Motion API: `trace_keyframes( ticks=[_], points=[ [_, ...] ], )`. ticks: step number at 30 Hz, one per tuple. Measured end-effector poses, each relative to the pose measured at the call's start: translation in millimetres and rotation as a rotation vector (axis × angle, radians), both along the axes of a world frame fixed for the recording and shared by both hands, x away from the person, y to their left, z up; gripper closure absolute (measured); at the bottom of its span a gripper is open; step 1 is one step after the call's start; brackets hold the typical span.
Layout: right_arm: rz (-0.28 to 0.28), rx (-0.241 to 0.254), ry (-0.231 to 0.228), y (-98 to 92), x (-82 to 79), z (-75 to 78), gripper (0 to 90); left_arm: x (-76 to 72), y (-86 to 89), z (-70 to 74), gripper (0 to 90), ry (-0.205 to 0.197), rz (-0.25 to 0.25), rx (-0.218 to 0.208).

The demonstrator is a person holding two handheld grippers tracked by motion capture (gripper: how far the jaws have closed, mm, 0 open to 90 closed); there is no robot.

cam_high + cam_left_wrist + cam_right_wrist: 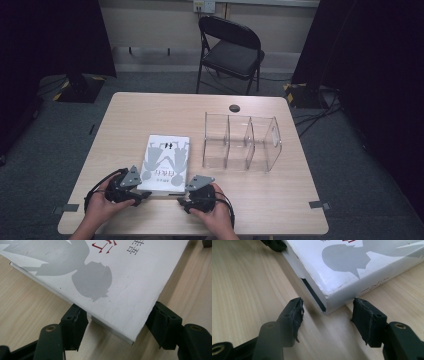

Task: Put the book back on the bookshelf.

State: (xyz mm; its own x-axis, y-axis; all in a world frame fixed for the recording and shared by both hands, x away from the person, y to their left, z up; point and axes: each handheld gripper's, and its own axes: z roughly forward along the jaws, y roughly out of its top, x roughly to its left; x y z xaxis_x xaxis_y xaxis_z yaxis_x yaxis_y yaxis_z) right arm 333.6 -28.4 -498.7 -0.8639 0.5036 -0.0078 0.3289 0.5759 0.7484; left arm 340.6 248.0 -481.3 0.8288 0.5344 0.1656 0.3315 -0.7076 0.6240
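Left gripper (117,326): jaws pinched across near corner of white book (105,277). Right gripper (325,312): jaws spread, straddling the other near corner, no contact seen. Book laid flat on table (125,110), left of clear divider rack (242,142). Judged stiff, moderately heavy, smooth-covered; best gripped at corners.

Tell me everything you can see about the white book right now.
The white book lies flat, cover up, on the wooden table, left of the clear divided rack. Its glossy cover carries grey silhouette figures and a few red and dark characters; slight creases show near one corner. It looks like a paperback in a jacket. The left gripper straddles its near left corner with both pads against the edges; the right gripper brackets the near right corner without touching.
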Motion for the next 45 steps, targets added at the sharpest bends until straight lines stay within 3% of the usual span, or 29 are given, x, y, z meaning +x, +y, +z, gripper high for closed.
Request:
trace_keyframes(
  ticks=[5,7,9,16,19,29,30,33,41,45],
  points=[
    [0.008,0.008,0.001,-8.6,-1.2,-0.8,38.4,-3.1,-6.4,-3.2,35.2,-0.002,0.029,-0.053],
    [-0.001,0.003,0.006,-9.3,-2.1,-0.5,36.6,-2.6,-6.2,-1.4,35.4,0.000,0.024,-0.055],
    [0.001,0.001,0.004,-9.1,-1.8,-0.5,35.9,-2.4,-4.2,3.3,35.7,0.010,0.033,-0.090],
    [0.014,-0.003,0.008,-8.1,-2.0,-0.6,31.4,-0.4,-4.3,14.6,36.2,0.023,0.044,-0.120],
    [0.012,-0.003,0.009,-7.0,-2.5,-1.4,25.8,-0.2,-5.6,16.4,36.2,0.028,0.053,-0.105],
    [-0.005,-0.006,0.009,-5.3,-3.2,-1.8,22.4,1.1,-6.2,22.0,36.5,0.019,0.068,-0.166],
    [-0.005,-0.007,0.012,-5.2,-3.0,-1.8,21.8,0.6,-5.4,21.5,36.5,0.018,0.078,-0.193],
    [-0.008,-0.008,0.007,-3.8,-2.1,-2.2,19.1,0.6,-6.7,21.2,36.8,0.018,0.078,-0.172],
    [-0.026,-0.015,0.017,-0.8,-3.4,-2.4,16.0,1.7,-8.9,22.9,36.8,0.028,0.086,-0.167],
    [-0.036,-0.024,-0.020,-1.3,-3.7,-1.9,15.3,3.2,-10.9,21.5,36.8,0.036,0.084,-0.167]
  ],
)
